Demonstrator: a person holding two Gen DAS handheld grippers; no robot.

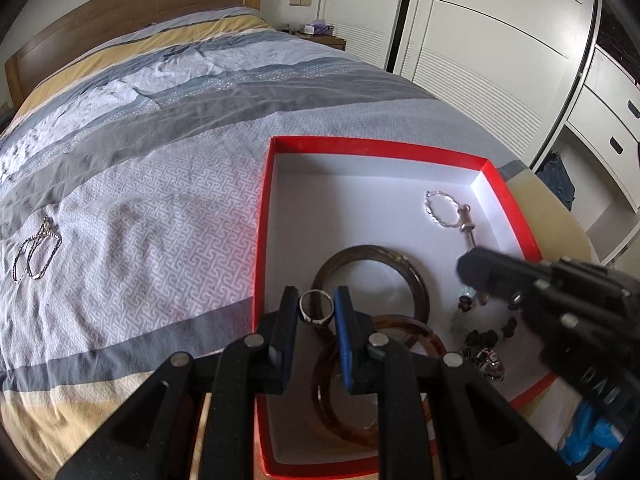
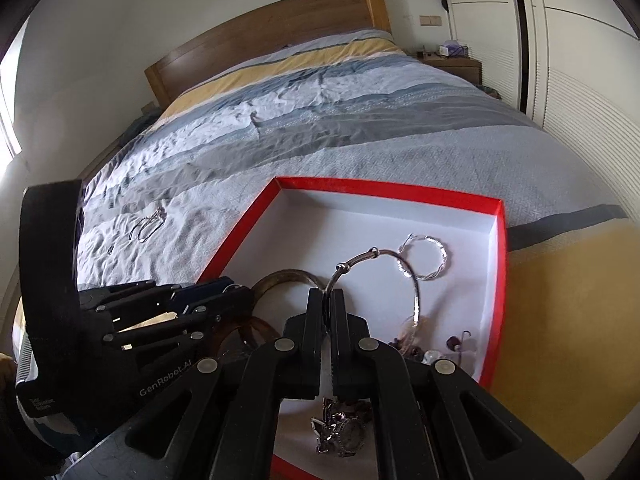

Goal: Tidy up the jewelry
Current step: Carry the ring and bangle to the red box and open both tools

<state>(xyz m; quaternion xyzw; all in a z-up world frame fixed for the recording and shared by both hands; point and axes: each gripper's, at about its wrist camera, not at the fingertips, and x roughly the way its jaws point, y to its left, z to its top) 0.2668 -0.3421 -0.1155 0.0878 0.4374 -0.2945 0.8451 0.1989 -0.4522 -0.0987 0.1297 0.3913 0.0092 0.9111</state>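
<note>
A red box (image 1: 508,192) with a white inside lies on the bed; it also shows in the right wrist view (image 2: 498,280). My left gripper (image 1: 316,308) is shut on a silver ring (image 1: 317,307) above the box's near left part. My right gripper (image 2: 329,300) is shut on a thin silver bangle (image 2: 414,288) over the box; it shows in the left wrist view (image 1: 476,268). In the box lie a twisted silver bracelet (image 1: 440,208), a dark bangle (image 1: 372,276), an amber bangle (image 1: 400,332), dark beads (image 1: 492,334) and a watch (image 2: 348,430).
Silver chains (image 1: 34,252) lie on the grey patterned bedspread (image 1: 160,200) to the left of the box; they also show in the right wrist view (image 2: 148,224). A wooden headboard (image 1: 120,12) stands at the far end. White wardrobes (image 1: 500,40) stand to the right.
</note>
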